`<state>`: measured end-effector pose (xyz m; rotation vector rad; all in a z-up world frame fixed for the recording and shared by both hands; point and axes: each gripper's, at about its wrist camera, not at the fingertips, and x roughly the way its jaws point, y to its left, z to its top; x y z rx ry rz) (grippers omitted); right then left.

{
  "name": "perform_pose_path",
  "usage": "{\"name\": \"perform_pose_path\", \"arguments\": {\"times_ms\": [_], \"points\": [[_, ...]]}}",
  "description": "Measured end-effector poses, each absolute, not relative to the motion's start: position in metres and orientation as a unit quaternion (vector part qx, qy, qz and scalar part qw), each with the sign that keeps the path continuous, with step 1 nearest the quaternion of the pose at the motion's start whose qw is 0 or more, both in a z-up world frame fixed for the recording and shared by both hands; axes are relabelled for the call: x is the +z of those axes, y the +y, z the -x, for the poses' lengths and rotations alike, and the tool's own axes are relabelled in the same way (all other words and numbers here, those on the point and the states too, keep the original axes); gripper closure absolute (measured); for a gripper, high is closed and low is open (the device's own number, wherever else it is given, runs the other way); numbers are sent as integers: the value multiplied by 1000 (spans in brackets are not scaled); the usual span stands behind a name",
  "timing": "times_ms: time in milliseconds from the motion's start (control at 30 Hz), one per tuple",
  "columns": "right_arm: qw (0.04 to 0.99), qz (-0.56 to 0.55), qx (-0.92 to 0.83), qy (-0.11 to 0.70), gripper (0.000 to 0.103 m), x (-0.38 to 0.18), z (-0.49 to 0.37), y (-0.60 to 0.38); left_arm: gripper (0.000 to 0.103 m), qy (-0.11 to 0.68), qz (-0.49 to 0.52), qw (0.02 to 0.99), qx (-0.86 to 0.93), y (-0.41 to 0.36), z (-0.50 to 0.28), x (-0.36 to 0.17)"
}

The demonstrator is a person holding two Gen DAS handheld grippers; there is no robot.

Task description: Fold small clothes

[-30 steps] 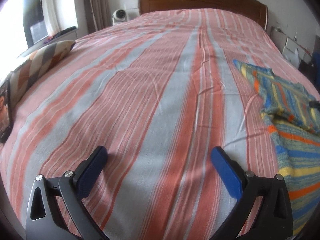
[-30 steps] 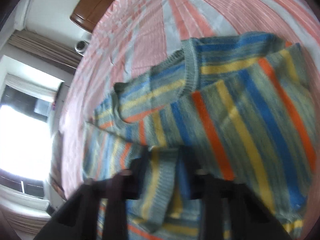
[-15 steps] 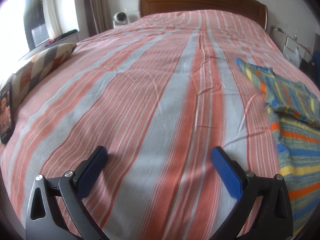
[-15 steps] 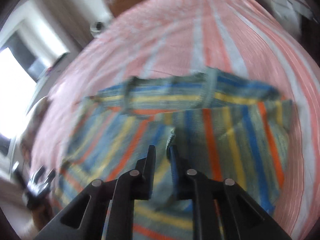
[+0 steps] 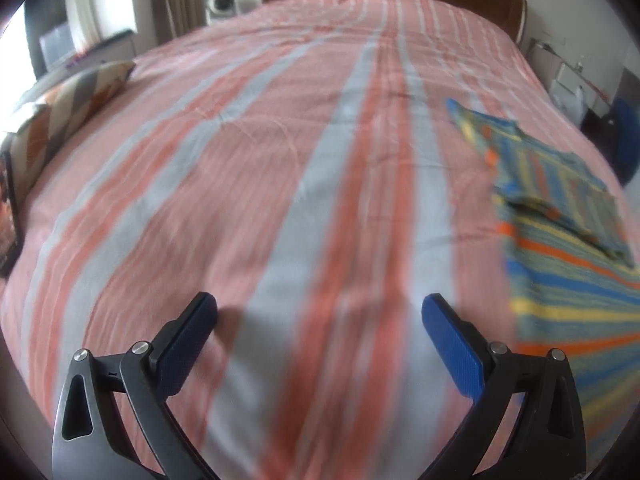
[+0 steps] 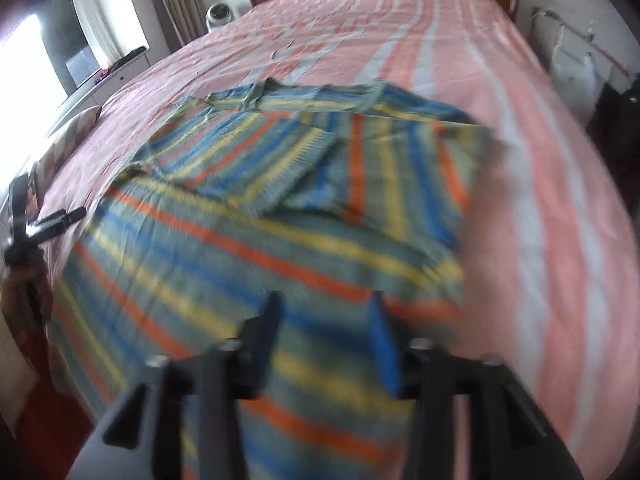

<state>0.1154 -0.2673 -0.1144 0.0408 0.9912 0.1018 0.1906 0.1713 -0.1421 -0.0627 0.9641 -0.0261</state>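
Sweater [image 6: 256, 216], striped blue, yellow and orange, lies flat on the bed [image 5: 280, 160] near its right edge, both sleeves folded in across the body. Right gripper [image 6: 326, 340] hangs above the sweater's near hem, its jaws opening with nothing gripped between them; the view is blurred. Left gripper [image 5: 320, 332] hovers over bare bedspread just left of the sweater, jaws spread wide and empty. A patterned pillow [image 5: 68, 108] sits at the bed's left edge.
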Motion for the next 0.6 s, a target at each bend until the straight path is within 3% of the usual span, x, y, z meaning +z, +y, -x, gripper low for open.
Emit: {"name": "perform_pose_path", "arguments": {"times_ms": [33, 67, 300, 600], "points": [[886, -20, 38, 462, 21, -110, -94, -281, 1, 468, 28, 883, -18, 167, -185, -137], [890, -19, 28, 455, 21, -108, -79, -287, 1, 470, 24, 882, -23, 163, -179, -133], [880, -44, -40, 471, 20, -126, -8, -318, 1, 463, -29, 886, 8, 131, -152, -119], [872, -61, -89, 477, 17, -136, -9, -322, 1, 487, -31, 873, 20, 128, -162, -148]]}}
